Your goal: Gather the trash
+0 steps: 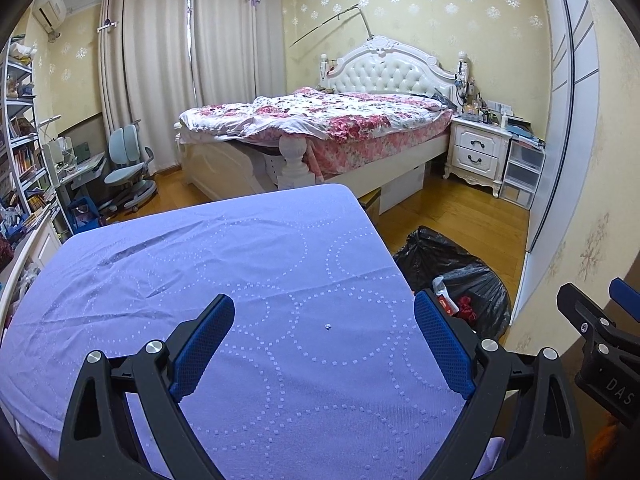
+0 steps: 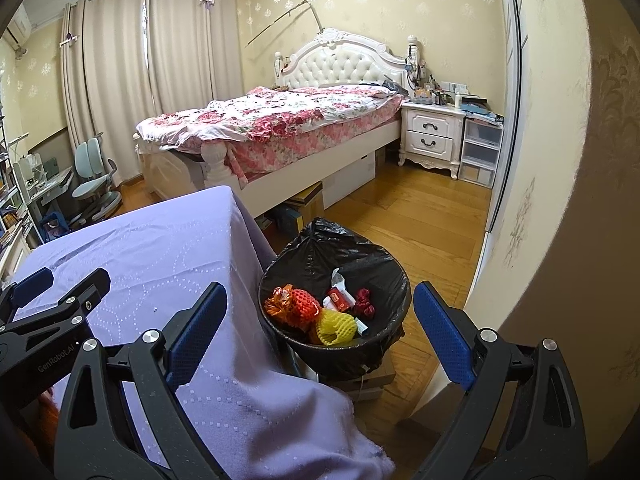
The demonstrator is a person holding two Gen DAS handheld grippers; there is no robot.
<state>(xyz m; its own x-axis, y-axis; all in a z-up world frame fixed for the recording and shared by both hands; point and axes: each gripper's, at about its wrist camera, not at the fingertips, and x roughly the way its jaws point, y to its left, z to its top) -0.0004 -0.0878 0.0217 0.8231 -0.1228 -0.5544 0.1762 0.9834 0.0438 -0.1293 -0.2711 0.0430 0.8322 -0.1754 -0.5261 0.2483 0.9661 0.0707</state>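
Both grippers hang empty with jaws wide apart, the left gripper (image 1: 324, 344) over the lilac cloth-covered table (image 1: 200, 264), the right gripper (image 2: 320, 320) above the bin (image 2: 384, 344) just beside it, probably because the collecting is nearly finished. Inside the shiny black liner lie soft foam fruit nets (image 2: 316, 316) and crumpled wrappers (image 2: 344, 298); only a tiny white crumb (image 1: 328, 326) is on the dotted fabric.

Soft, even indoor light fills both views, with daylight glowing faintly through the closed curtains (image 1: 180, 40) at 11 o'clock. Shadows are weak; the headboard (image 1: 384, 68) shows mild sheen. Focus is sharp throughout. Fisheye distortion bends the wall (image 2: 560, 160) at 3 o'clock, and black vignetting rings every corner, heaviest at 9 o'clock.
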